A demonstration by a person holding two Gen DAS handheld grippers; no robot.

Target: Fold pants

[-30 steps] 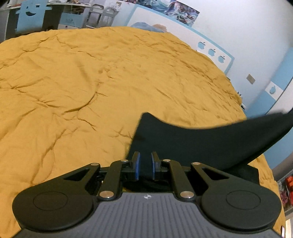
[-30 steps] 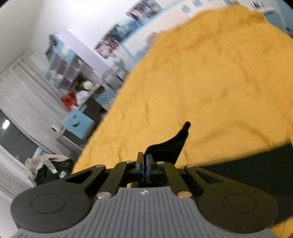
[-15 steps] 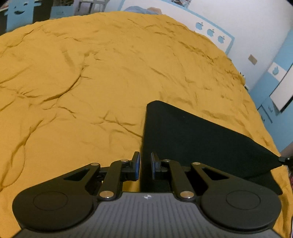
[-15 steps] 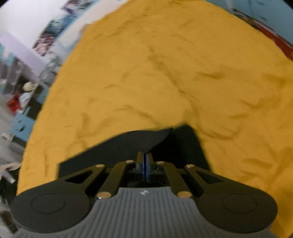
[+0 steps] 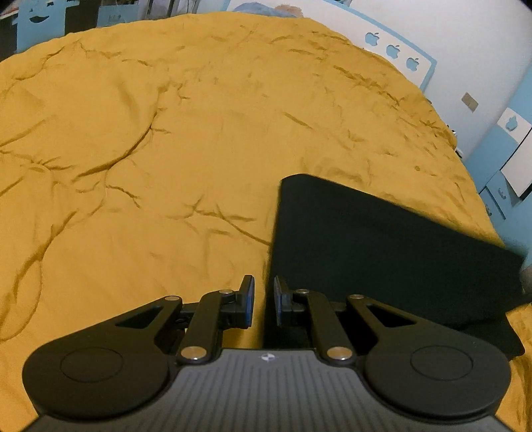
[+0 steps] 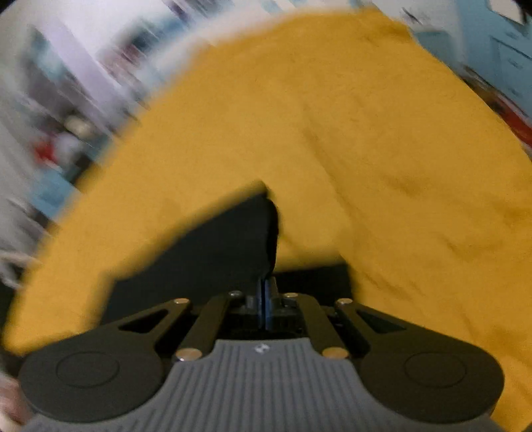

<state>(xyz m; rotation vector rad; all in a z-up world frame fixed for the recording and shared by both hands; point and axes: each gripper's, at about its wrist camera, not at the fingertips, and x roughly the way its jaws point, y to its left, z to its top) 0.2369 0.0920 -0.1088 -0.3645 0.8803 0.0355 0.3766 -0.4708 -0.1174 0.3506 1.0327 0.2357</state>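
Black pants [image 5: 382,249] lie folded into a flat dark panel on the yellow bedspread [image 5: 166,133], at the right of the left wrist view. Their left edge runs down between the jaws of my left gripper [image 5: 264,292], which stand narrowly apart and pinch that edge. The right wrist view is blurred. There the pants [image 6: 216,252] spread to the left, and a fold of them stands up from my right gripper [image 6: 265,289], whose pads are pressed together on the cloth just above the bedspread [image 6: 399,166].
A white and blue headboard with apple shapes [image 5: 392,50] lines the far side of the bed. Blue cabinets [image 5: 498,186] stand at the right and a blue chair [image 5: 36,16] at the far left. Blurred furniture [image 6: 66,133] fills the right wrist view's left side.
Both grippers came down towards the bed. The black cloth that hung stretched in the air between them now lies flat on the bedspread. The right view tilted downward.
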